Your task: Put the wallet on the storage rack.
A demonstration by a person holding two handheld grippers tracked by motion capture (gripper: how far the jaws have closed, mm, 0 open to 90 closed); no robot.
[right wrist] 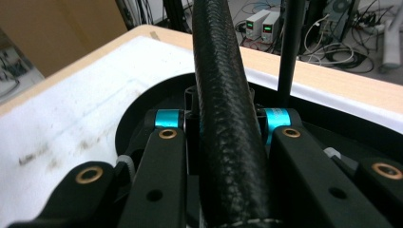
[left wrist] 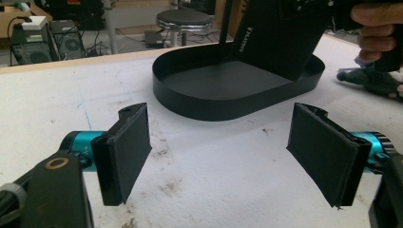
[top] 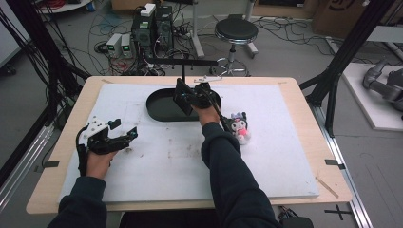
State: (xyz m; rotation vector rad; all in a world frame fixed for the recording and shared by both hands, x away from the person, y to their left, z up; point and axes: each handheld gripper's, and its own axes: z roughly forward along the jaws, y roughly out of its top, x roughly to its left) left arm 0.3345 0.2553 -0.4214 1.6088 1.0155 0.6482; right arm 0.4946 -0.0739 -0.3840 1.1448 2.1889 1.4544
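High view: my right gripper [top: 191,97] hangs over the black oval tray [top: 159,113], jaws narrow and clamped on a flat black slab [top: 182,98], which is tilted above the tray's floor. My left gripper [top: 124,133] rests well to the near left of the tray, and a plush toy [top: 239,126] lies just right of it. Left gripper view: my left gripper [left wrist: 228,147] stands wide with nothing between its pads. The slab [left wrist: 280,38] leans over the tray's far-right end, its lower corner close to the wall [left wrist: 214,102]. Risk: a release at this tilt may land the slab on the rim, so that it tips out of the tray. Right gripper view: the cable [right wrist: 223,95] crosses my right gripper [right wrist: 223,124] and hides the grip. A thin black post [right wrist: 289,52] rises beside the tray [right wrist: 138,118]. Risk: the slab or the cable may snag on it
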